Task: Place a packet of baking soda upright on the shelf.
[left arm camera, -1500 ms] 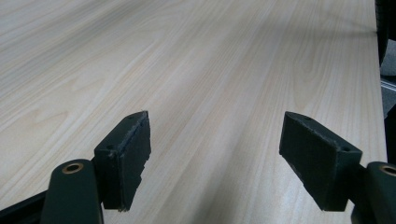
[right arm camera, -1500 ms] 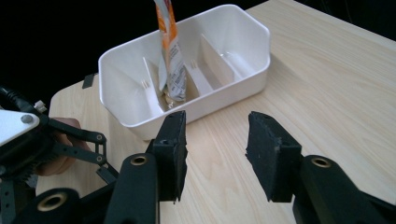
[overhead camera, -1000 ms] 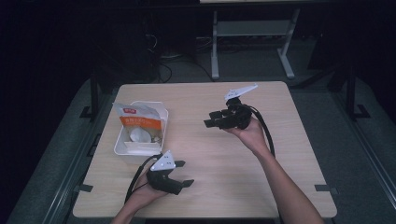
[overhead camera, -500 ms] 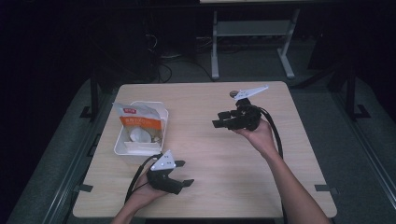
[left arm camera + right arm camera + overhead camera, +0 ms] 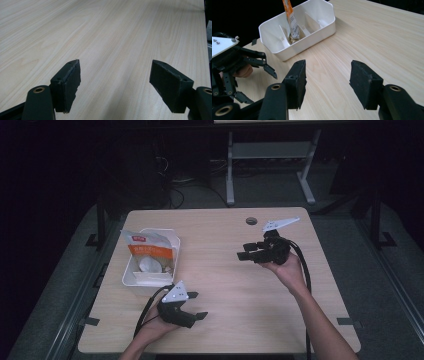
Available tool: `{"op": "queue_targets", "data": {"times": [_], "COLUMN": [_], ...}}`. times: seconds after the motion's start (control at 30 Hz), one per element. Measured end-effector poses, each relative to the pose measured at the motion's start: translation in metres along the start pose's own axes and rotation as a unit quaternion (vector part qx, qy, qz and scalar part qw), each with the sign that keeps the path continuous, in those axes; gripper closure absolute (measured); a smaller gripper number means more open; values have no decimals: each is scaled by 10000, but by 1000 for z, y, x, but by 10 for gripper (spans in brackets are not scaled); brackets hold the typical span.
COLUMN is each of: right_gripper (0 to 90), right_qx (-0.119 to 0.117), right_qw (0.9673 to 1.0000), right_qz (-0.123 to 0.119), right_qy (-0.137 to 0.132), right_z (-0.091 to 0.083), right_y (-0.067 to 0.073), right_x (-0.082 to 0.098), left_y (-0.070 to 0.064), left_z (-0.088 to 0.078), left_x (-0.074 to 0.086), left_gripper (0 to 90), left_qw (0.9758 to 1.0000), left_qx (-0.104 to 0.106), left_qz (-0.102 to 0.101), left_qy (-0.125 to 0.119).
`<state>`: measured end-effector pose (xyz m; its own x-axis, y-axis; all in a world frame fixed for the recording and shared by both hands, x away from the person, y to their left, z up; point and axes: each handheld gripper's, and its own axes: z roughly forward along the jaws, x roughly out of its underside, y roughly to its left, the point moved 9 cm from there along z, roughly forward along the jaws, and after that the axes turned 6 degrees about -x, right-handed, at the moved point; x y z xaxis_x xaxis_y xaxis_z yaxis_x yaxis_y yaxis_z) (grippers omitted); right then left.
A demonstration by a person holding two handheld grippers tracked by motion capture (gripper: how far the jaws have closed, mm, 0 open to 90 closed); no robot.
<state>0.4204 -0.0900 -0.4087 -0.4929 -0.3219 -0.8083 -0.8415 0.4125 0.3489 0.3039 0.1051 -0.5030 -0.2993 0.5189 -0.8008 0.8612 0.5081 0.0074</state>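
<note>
A white divided bin (image 5: 131, 279) stands at the table's left, with an orange-and-white pouch (image 5: 147, 251) upright in it. Near the front edge my left gripper (image 5: 199, 305) rests on the wood, open, jaws pointing right; its own view shows the gap (image 5: 115, 85) with only bare tabletop in it. My right gripper (image 5: 244, 251) is held above the right half of the table and points left toward the bin. Its jaws have just been opening, and nothing sits between them (image 5: 327, 82). That view looks across at the bin (image 5: 312, 32), the pouch (image 5: 291, 21) and the left gripper (image 5: 260, 87).
The light wooden table (image 5: 230, 320) has a small round hole (image 5: 251, 221) near its back edge. Cables trail from both grippers toward the person. Beyond the table stand a metal frame (image 5: 270, 155) and a dark floor.
My right gripper has drifted to the right, away from the bin, and its jaws stand a little wider. The left gripper, the bin and the pouch have stayed put.
</note>
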Motion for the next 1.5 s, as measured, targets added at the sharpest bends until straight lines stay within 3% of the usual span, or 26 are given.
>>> {"op": "queue_targets", "data": {"times": [0.83,1.5], "right_gripper": [434,415], "right_qx": [212,389], "right_qw": [9992,9978], "right_qz": [319,525], "right_qy": [-60,-116], "right_z": [-42,-73], "right_y": [-9,-13], "right_x": [41,73], "left_y": [3,2], "left_z": [0,1], "left_x": [0,0], "left_gripper": [247,246], "left_qw": [10000,10000], "left_qx": [-34,-53], "left_qz": [-70,-11], "left_qy": [-4,34]}}
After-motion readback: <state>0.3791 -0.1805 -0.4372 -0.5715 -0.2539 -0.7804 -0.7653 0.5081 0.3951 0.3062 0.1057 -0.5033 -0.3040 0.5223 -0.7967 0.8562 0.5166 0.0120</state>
